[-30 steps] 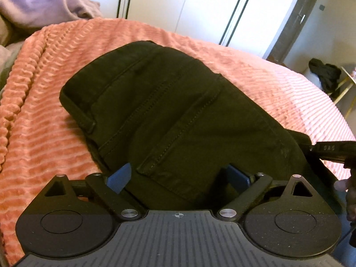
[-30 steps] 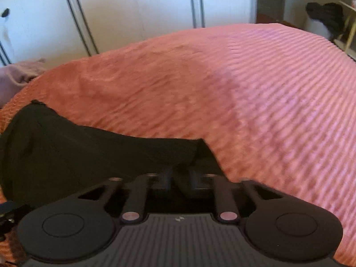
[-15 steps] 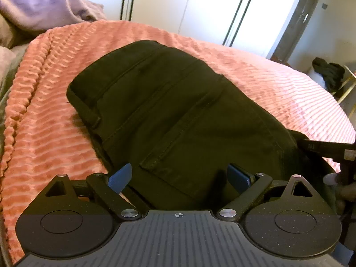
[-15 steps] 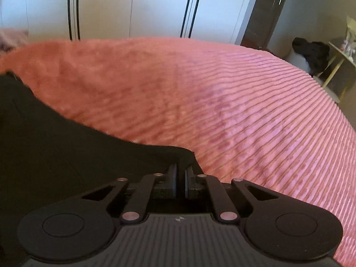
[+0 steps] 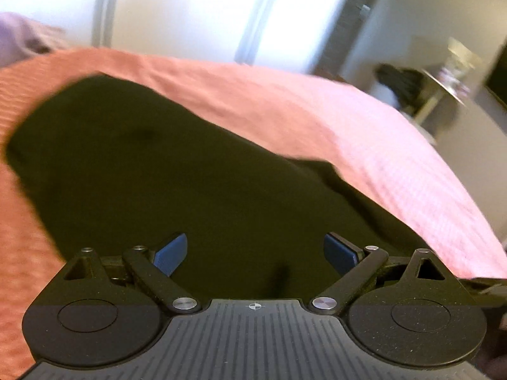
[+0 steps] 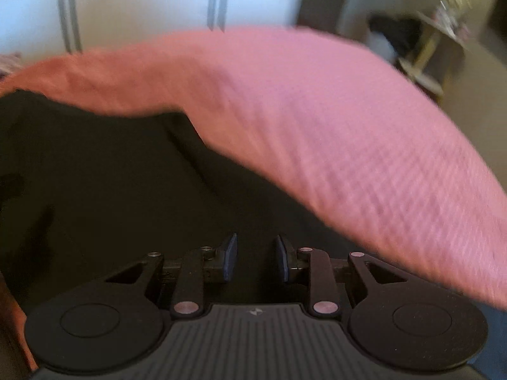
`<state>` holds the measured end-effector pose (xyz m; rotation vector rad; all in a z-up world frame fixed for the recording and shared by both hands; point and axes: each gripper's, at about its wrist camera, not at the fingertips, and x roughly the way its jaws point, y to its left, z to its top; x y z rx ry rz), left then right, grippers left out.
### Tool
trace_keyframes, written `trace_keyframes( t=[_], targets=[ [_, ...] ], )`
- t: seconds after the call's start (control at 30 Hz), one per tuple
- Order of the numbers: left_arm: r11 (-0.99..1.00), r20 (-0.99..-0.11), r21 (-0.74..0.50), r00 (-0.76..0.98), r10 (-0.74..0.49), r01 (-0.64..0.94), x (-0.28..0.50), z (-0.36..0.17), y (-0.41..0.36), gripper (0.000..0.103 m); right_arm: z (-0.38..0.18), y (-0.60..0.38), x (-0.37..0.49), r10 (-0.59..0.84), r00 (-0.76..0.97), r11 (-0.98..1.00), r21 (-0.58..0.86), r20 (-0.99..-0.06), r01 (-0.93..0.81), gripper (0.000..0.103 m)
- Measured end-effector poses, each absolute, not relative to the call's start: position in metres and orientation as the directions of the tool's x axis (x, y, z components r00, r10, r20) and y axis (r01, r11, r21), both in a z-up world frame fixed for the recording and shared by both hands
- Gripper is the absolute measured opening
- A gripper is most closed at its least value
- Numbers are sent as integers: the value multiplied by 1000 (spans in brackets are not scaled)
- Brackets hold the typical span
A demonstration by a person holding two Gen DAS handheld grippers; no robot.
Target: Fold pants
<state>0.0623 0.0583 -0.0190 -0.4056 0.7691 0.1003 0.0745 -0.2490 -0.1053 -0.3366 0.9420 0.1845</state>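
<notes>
Pants [image 5: 164,171], black and heavy-looking like denim, lie folded in a broad slab on a bed covered with a salmon-pink ribbed blanket [image 5: 364,133]. Motion blur softens both views, so seams and pockets cannot be made out; the cloth reads as one dark matte mass, rounded at its far left end and tapering toward the right. The blanket's ridged weave shows best on the right slope of the bed in the right wrist view [image 6: 364,145].

From the left wrist view the pants' far edge runs diagonally from upper left down to the right, with a small step or flap along it [image 5: 317,164]. Pink blanket lies open beyond that edge and to the right. White wardrobe doors [image 5: 190,9] with dark vertical lines stand behind the bed, and at the far right a small stand [image 5: 443,88] carries a dark bundle of cloth. A lilac fabric heap [image 5: 19,38] sits at the bed's upper left.

The left gripper [image 5: 255,253] has its blue-padded fingers [image 5: 171,253] spread wide, with the black cloth spanning the gap beneath them; the pads do not press it. The right gripper [image 6: 256,259] shows a narrow gap that is widening, its pads [image 6: 229,259] apart and clamping nothing, the dark cloth lying below and ahead of them, its edge against the pink blanket just to the right.
</notes>
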Motion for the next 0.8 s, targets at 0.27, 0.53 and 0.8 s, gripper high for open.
trace_keyframes(
  t=[0.27, 0.53, 0.8],
  targets=[
    [953, -719, -243, 693, -50, -183, 71, -46, 41, 101, -123, -273, 72, 71, 577, 935, -147, -814, -322, 30],
    [988, -729, -68, 683, 45, -137, 68, -49, 7, 103, -125, -292, 73, 150, 570, 954, -33, -808, -298, 49],
    [979, -721, -142, 693, 2, -150, 65, -47, 18, 103, -106, -445, 68, 293, 530, 927, 372, -796, 46, 70]
  ],
)
